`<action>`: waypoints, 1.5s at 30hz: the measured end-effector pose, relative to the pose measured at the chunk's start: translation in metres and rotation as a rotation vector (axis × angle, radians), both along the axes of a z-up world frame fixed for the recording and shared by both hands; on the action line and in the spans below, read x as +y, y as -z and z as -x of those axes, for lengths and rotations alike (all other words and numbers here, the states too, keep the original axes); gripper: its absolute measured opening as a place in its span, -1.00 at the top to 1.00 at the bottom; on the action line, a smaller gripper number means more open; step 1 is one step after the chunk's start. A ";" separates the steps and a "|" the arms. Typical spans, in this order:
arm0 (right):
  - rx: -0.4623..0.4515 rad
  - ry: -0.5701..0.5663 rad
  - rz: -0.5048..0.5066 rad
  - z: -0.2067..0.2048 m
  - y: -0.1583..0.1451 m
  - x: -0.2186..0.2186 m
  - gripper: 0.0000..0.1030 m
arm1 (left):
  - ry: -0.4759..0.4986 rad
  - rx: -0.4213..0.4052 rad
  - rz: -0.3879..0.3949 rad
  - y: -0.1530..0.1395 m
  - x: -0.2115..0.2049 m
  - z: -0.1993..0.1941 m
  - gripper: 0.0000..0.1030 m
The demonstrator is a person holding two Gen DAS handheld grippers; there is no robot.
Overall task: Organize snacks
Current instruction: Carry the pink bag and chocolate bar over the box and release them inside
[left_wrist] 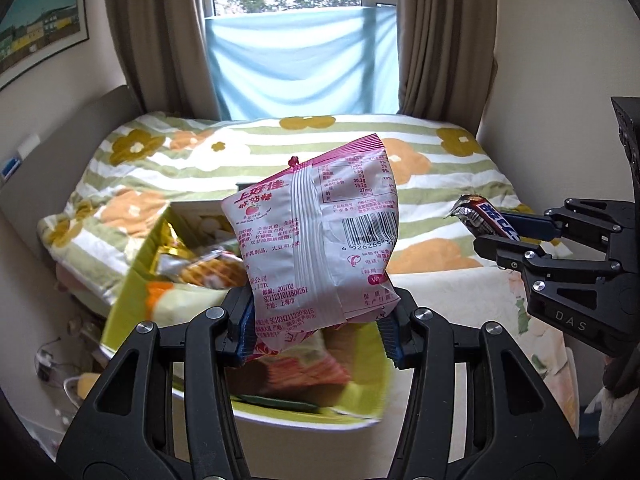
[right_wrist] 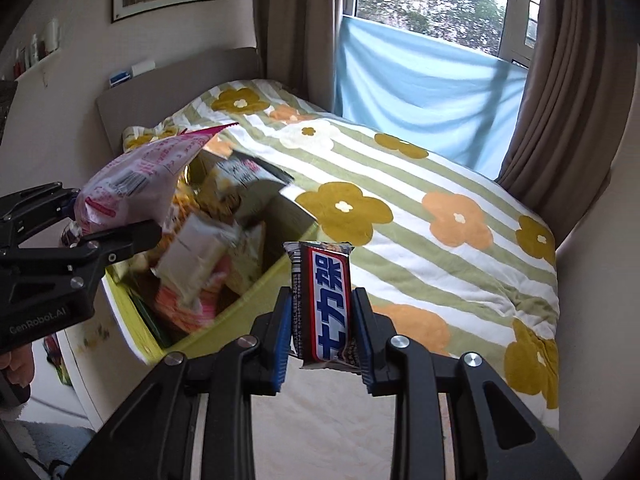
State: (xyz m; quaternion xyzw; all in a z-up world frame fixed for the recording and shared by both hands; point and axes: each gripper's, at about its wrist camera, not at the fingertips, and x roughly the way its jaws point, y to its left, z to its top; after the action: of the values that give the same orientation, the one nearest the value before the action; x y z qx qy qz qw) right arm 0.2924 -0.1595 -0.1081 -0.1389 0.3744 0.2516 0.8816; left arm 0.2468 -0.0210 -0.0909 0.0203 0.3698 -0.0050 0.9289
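Observation:
My left gripper (left_wrist: pixel 320 328) is shut on a pink and white snack bag (left_wrist: pixel 320 236) and holds it upright above a yellow-green box (left_wrist: pixel 128 292) filled with several snack packets. The bag (right_wrist: pixel 136 176) and left gripper (right_wrist: pixel 112 224) also show in the right wrist view, over the box (right_wrist: pixel 248 312). My right gripper (right_wrist: pixel 322 336) is shut on a brown, red and blue chocolate bar (right_wrist: pixel 326 304), held upright to the right of the box above the bed. The bar (left_wrist: pixel 486 218) and right gripper (left_wrist: pixel 508 236) show at the right of the left wrist view.
The box sits at the near left edge of a bed with a green-striped floral blanket (right_wrist: pixel 440 216). A grey headboard (right_wrist: pixel 168 88) stands on the left. Brown curtains (left_wrist: pixel 152 32) and a blue cloth (left_wrist: pixel 304 60) hang at the window behind.

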 end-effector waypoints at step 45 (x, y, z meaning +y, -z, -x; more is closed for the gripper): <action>0.231 0.344 -0.247 0.003 0.036 0.097 -0.99 | 0.132 0.127 -0.004 0.040 0.133 -0.005 -0.99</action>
State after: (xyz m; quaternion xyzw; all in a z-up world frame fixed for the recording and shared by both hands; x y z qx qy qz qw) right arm 0.2889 -0.0621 -0.1444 0.0655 0.4575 0.1557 0.8730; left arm 0.2520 0.1123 -0.1310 0.0460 0.4261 -0.0667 0.9011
